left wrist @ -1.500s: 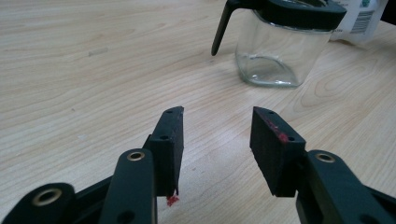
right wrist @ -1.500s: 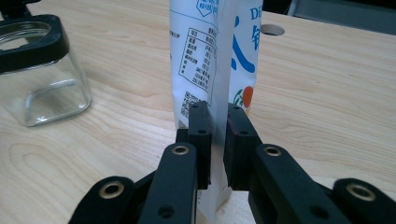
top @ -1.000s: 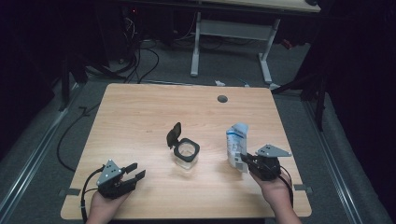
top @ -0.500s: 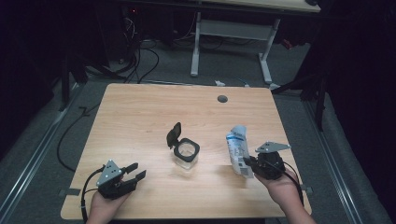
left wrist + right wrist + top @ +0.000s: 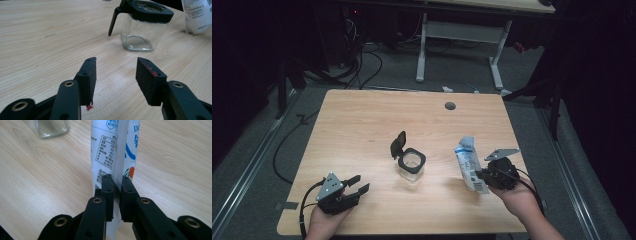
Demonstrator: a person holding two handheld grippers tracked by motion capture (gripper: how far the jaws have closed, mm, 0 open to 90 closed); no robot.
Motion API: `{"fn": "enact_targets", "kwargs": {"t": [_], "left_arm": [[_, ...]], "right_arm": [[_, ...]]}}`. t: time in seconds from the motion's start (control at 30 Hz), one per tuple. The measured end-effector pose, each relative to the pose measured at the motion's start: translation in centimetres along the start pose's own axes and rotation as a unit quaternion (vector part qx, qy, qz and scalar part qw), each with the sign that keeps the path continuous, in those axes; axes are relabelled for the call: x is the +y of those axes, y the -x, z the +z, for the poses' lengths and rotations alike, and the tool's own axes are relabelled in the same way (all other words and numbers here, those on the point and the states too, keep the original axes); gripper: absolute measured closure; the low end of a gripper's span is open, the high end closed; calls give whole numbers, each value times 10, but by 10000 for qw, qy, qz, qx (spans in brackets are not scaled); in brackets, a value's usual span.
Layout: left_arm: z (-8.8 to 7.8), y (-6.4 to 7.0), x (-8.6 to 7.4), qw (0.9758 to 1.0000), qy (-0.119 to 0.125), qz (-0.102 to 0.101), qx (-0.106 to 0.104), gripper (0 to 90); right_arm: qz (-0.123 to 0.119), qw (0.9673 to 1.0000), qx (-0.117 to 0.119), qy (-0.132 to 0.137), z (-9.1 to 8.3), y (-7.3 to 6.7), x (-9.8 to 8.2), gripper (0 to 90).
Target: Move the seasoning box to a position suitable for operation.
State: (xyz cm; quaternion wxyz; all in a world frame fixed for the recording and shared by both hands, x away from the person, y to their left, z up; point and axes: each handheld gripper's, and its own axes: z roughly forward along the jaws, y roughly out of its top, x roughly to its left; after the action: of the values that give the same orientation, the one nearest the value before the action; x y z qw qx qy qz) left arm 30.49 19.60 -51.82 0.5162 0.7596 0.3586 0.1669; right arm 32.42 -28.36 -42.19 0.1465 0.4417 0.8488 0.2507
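A clear glass jar [image 5: 412, 164] with a black rim and a flipped-up black lid stands mid-table; it sits ahead of the left gripper's jaws as jar [image 5: 142, 27]. My left gripper [image 5: 357, 185] rests near the front left edge, open, nothing between its pads [image 5: 116, 75]. A white and blue pouch [image 5: 469, 162] with printed labels is lifted and tilted at the right. My right gripper [image 5: 481, 176] is shut on the pouch's lower edge; in the right gripper view the jaws [image 5: 117, 188] pinch the pouch [image 5: 113, 150].
The wooden table [image 5: 362, 120] has a round grey grommet [image 5: 450, 105] at the back. Beyond the far edge stand a second desk's legs [image 5: 422, 50] and floor cables [image 5: 362, 65]. A floor rail runs along each side.
The right hand has lifted the pouch a little and shifted it slightly right. The left gripper has stayed in place.
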Motion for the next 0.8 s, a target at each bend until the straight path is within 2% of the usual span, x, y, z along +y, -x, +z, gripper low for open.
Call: {"fn": "enact_targets", "kwargs": {"t": [0.33, 0.53, 0.8], "left_arm": [[0, 1, 0, 10000, -5, 30, -26, 511], [0, 2, 0, 10000, -9, 52, -42, 510], [1, 3, 0, 10000, -12, 57, -72, 510]], "right_arm": [[-210, 9990, -28, -405, 0, -3, 11, 847], [-198, 9980, -24, -598, 1, -4, 16, 849], [-296, 9961, 5, -828, 0, -5, 19, 856]]}}
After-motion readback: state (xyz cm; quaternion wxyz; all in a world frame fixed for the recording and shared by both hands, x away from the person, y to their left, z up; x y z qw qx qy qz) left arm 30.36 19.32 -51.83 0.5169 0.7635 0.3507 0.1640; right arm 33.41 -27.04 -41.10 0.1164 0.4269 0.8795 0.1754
